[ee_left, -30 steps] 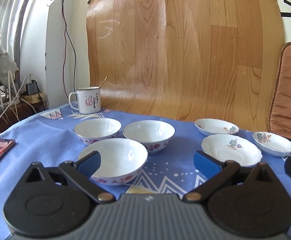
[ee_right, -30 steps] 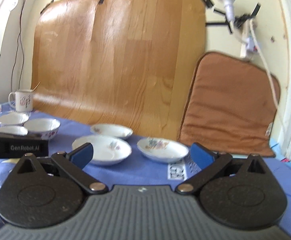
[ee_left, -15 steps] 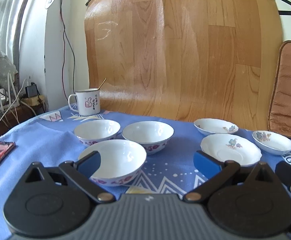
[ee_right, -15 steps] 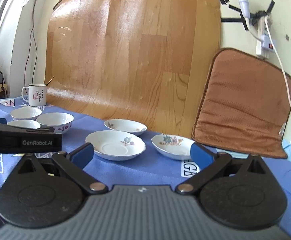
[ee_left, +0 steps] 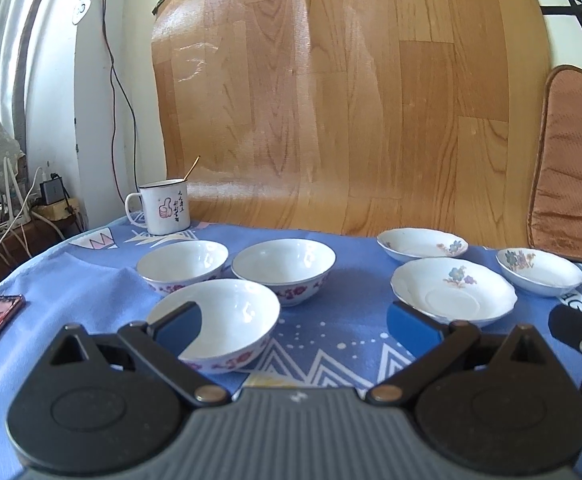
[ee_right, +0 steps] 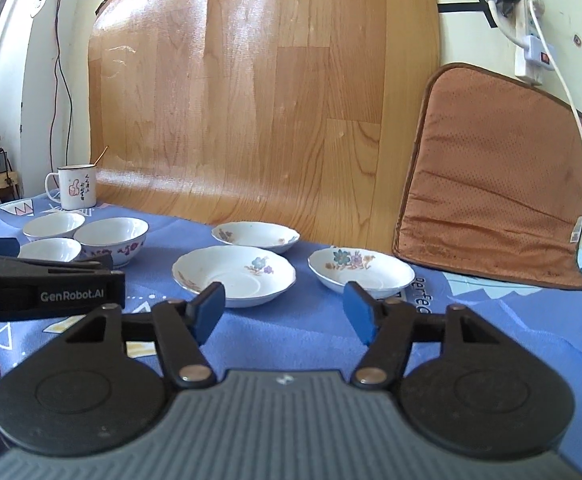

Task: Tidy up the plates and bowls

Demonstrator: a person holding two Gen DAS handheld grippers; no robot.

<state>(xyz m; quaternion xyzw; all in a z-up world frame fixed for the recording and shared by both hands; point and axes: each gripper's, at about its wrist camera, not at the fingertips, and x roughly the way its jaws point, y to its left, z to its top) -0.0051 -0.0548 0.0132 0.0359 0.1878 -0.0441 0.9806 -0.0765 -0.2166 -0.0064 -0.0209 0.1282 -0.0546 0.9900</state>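
Bowls: three white bowls (ee_left: pixel 215 320) clustered on my left of the blue cloth (ee_left: pixel 331 332), nothing in them.
Plates: three flowered plates (ee_left: pixel 455 296) to the right, apart, unstacked.
Mug: mug (ee_left: pixel 165 207) behind the bowls, a stick inside.
Left gripper (ee_left: pixel 295 322): my jaws wide apart, holding nothing.
Right gripper (ee_right: pixel 285 312): my jaws have just been closing, a gap remains, nothing between them.

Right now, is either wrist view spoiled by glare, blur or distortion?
Left wrist: sharp, fisheye bends the wood panel, which carries a glare streak; bowls show small highlights. Right wrist: same bending and panel glare, slightly soft, plates still readable.
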